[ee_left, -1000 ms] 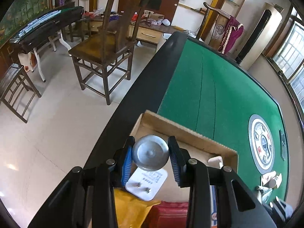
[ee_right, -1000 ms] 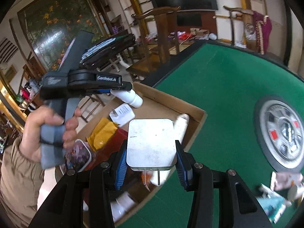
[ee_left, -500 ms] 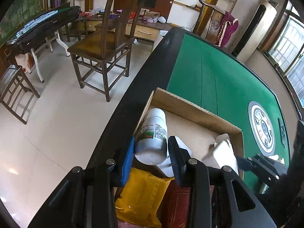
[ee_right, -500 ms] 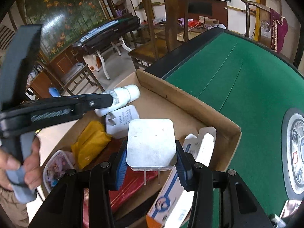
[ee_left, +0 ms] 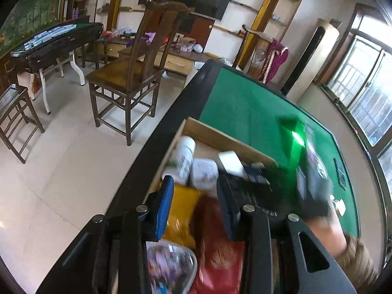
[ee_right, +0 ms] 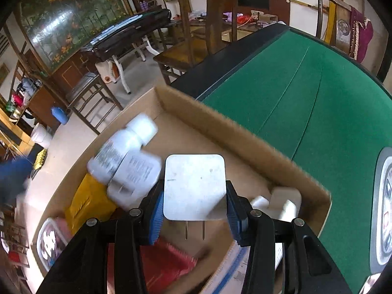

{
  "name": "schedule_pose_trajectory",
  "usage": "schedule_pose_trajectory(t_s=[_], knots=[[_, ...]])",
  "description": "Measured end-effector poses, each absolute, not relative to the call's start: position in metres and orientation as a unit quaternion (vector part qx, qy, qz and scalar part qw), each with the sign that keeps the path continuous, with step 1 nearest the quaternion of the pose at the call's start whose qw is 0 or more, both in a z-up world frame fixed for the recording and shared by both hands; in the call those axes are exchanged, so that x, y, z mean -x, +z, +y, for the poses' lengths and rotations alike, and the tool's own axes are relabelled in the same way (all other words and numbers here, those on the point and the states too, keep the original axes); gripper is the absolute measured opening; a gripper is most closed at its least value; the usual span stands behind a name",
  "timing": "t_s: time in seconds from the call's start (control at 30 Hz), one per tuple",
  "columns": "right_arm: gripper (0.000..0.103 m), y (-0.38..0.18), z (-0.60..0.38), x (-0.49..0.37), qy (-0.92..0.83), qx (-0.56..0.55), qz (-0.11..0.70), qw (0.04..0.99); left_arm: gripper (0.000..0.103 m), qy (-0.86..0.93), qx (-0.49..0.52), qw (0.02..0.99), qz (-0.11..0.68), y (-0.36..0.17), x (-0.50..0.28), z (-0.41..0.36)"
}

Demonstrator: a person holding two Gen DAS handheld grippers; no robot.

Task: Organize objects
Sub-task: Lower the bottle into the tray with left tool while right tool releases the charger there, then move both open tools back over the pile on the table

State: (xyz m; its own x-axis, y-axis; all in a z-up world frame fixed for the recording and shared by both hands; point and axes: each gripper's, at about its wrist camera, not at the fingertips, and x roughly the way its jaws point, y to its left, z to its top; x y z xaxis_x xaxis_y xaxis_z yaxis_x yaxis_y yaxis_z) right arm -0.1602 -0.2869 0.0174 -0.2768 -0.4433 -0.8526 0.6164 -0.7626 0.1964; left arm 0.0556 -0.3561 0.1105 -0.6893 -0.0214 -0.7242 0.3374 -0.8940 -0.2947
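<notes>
A cardboard box [ee_right: 235, 132] sits on the green table [ee_right: 306, 85] at its left edge. My right gripper [ee_right: 194, 207] is shut on a white plug adapter [ee_right: 194, 186], held over the box with its prongs pointing toward me. My left gripper [ee_left: 194, 203] is open and empty above the near part of the box [ee_left: 220, 138]. A white bottle [ee_left: 182, 158] lies in the box's far left corner, also in the right wrist view [ee_right: 122, 147]. A white charger [ee_right: 133, 178] lies beside it.
The box also holds a yellow packet [ee_left: 178, 215], a red packet [ee_left: 220, 250], a clear tub [ee_left: 169, 269] and a white and blue carton [ee_right: 235, 267]. A wooden chair [ee_left: 137, 73] stands left of the table. The table's round control panel [ee_right: 382, 208] lies to the right.
My left gripper has let go of the white bottle, which now lies in the box, and has drawn back open. My right gripper has moved lower into the box with the adapter.
</notes>
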Motion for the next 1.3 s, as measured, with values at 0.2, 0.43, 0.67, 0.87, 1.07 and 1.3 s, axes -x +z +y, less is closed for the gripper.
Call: schedule_pose_trajectory(t_s=[0.2, 0.43, 0.67, 0.87, 1.07, 1.3], knots=[[0.054, 0.018, -0.275, 0.165, -0.791, -0.500, 0.053, 0.348, 0.045, -0.908, -0.347, 0.110, 0.206, 0.107, -0.111, -0.325], [0.076, 0.059, -0.224, 0.127, -0.809, -0.451, 0.011, 0.378, 0.046, -0.902, -0.344, 0.114, 0.235, 0.090, -0.146, -0.308], [0.086, 0.076, -0.134, 0.067, -0.830, -0.410, -0.027, 0.378, 0.046, -0.901, -0.346, 0.110, 0.236, 0.087, -0.153, -0.289], [0.097, 0.062, -0.029, 0.014, -0.846, -0.405, -0.089, 0.335, 0.052, -0.907, -0.355, 0.091, 0.206, 0.092, -0.146, -0.256], [0.103, 0.051, 0.070, -0.033, -0.881, -0.379, -0.129, 0.251, 0.065, -0.907, -0.382, 0.045, 0.174, 0.091, -0.125, -0.207], [0.103, 0.035, 0.140, -0.047, -0.882, -0.352, -0.209, 0.234, 0.068, -0.900, -0.423, -0.071, 0.081, 0.083, -0.069, -0.117]])
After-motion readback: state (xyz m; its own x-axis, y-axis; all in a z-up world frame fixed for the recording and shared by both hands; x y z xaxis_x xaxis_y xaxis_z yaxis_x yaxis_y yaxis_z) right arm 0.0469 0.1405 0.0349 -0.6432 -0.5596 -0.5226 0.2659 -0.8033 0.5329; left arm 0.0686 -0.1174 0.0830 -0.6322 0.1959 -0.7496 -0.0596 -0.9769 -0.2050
